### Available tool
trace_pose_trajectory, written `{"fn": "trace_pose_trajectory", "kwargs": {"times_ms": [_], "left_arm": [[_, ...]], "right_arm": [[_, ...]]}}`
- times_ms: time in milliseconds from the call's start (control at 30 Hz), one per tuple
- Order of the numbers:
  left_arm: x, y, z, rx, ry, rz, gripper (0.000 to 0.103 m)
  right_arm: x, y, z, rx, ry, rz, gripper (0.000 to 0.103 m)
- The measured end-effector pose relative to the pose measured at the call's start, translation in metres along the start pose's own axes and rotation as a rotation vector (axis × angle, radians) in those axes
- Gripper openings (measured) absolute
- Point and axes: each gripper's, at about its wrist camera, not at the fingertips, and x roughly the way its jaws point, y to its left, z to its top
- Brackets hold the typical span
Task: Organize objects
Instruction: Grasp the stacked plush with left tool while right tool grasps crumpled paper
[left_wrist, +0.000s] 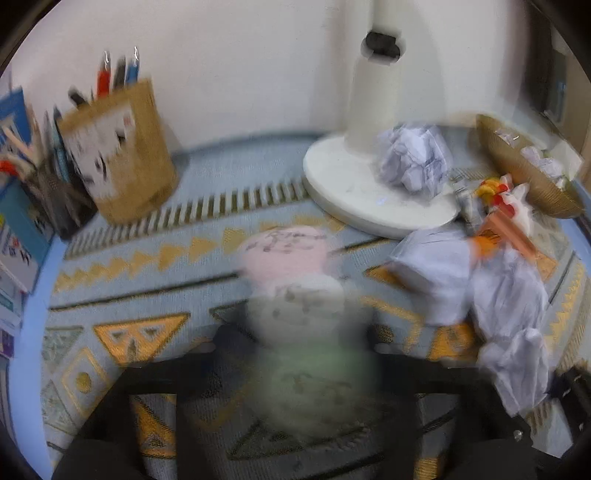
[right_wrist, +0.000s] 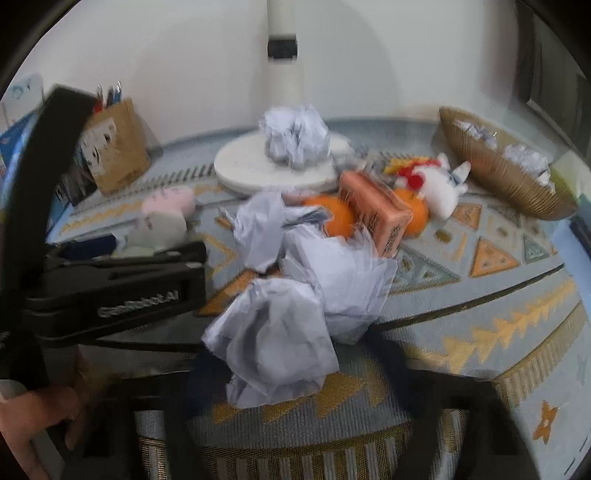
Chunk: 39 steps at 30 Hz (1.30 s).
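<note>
My left gripper (left_wrist: 295, 354) is shut on a soft toy made of pink, white and green balls (left_wrist: 295, 295) and holds it over the patterned cloth; the view is blurred. The toy also shows in the right wrist view (right_wrist: 162, 221) with the left gripper (right_wrist: 122, 258) around it. My right gripper (right_wrist: 291, 354) is shut on a crumpled white paper (right_wrist: 273, 339). More crumpled paper (right_wrist: 314, 258) lies just beyond it. A third paper ball (right_wrist: 295, 136) sits on the lamp base (right_wrist: 240, 166).
A woven basket (right_wrist: 498, 170) with paper scraps stands at the far right. Two oranges (right_wrist: 332, 218), an orange box (right_wrist: 376, 210) and a white plush (right_wrist: 439, 188) lie mid-table. A pen holder (left_wrist: 122, 158) and books (left_wrist: 14, 221) stand at the left.
</note>
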Motion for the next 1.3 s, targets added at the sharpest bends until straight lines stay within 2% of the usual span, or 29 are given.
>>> {"fn": "trace_pose_trajectory", "kwargs": {"times_ms": [33, 100, 200, 433, 600, 633, 700, 767, 833, 900, 933, 967, 1033, 1100, 1133, 1200, 1233, 1267, 1300], "left_arm": [[-0.004, -0.004, 0.0, 0.016, -0.021, -0.01, 0.042], [-0.017, -0.005, -0.002, 0.025, -0.09, -0.052, 0.042], [-0.03, -0.002, -0.005, 0.011, -0.158, -0.022, 0.042], [-0.029, 0.018, -0.007, -0.111, -0.153, -0.049, 0.043], [-0.026, 0.04, -0.01, -0.203, -0.149, -0.074, 0.043], [-0.024, 0.044, -0.01, -0.224, -0.146, -0.083, 0.043], [-0.022, 0.049, -0.011, -0.252, -0.135, -0.094, 0.043], [-0.019, 0.056, -0.012, -0.286, -0.12, -0.105, 0.043], [-0.017, 0.063, -0.014, -0.324, -0.111, -0.118, 0.043], [-0.013, 0.07, -0.016, -0.36, -0.092, -0.134, 0.043], [-0.01, 0.071, -0.017, -0.373, -0.083, -0.139, 0.043], [-0.008, 0.073, -0.017, -0.386, -0.074, -0.143, 0.043], [-0.008, 0.074, -0.018, -0.393, -0.072, -0.144, 0.043], [-0.01, 0.072, -0.019, -0.383, -0.078, -0.14, 0.043], [-0.011, 0.07, -0.018, -0.374, -0.082, -0.137, 0.043], [-0.013, 0.065, -0.018, -0.354, -0.086, -0.128, 0.044], [-0.014, 0.063, -0.018, -0.344, -0.088, -0.124, 0.044], [-0.013, 0.063, -0.017, -0.339, -0.089, -0.123, 0.044], [-0.014, 0.062, -0.016, -0.331, -0.091, -0.121, 0.044]], "right_arm": [[-0.004, -0.002, -0.002, 0.021, -0.014, 0.055, 0.005], [-0.015, -0.003, -0.009, 0.042, -0.04, 0.114, 0.003], [-0.037, -0.003, -0.014, 0.035, -0.146, 0.192, 0.003], [-0.055, 0.008, -0.016, -0.013, -0.23, 0.217, 0.003], [-0.056, -0.008, -0.016, 0.052, -0.241, 0.255, 0.004], [-0.055, -0.01, -0.016, 0.063, -0.235, 0.27, 0.01], [-0.049, -0.01, -0.014, 0.07, -0.203, 0.266, 0.028], [-0.042, -0.006, -0.011, 0.056, -0.165, 0.241, 0.069], [-0.043, -0.003, -0.012, 0.042, -0.17, 0.258, 0.073], [-0.05, 0.002, -0.012, 0.027, -0.227, 0.274, 0.077], [-0.053, 0.007, -0.011, 0.01, -0.247, 0.267, 0.086], [-0.053, 0.013, -0.009, -0.015, -0.255, 0.258, 0.089], [-0.044, 0.023, -0.002, -0.038, -0.232, 0.243, 0.089], [-0.027, 0.032, 0.005, -0.051, -0.168, 0.226, 0.089], [-0.014, 0.038, 0.009, -0.063, -0.102, 0.195, 0.089], [0.009, 0.04, 0.013, -0.062, 0.005, 0.186, 0.074], [0.013, 0.037, 0.014, -0.045, 0.021, 0.194, 0.058], [0.01, 0.029, 0.014, -0.006, -0.007, 0.217, 0.039], [0.009, 0.023, 0.014, 0.016, -0.01, 0.244, 0.039]]}}
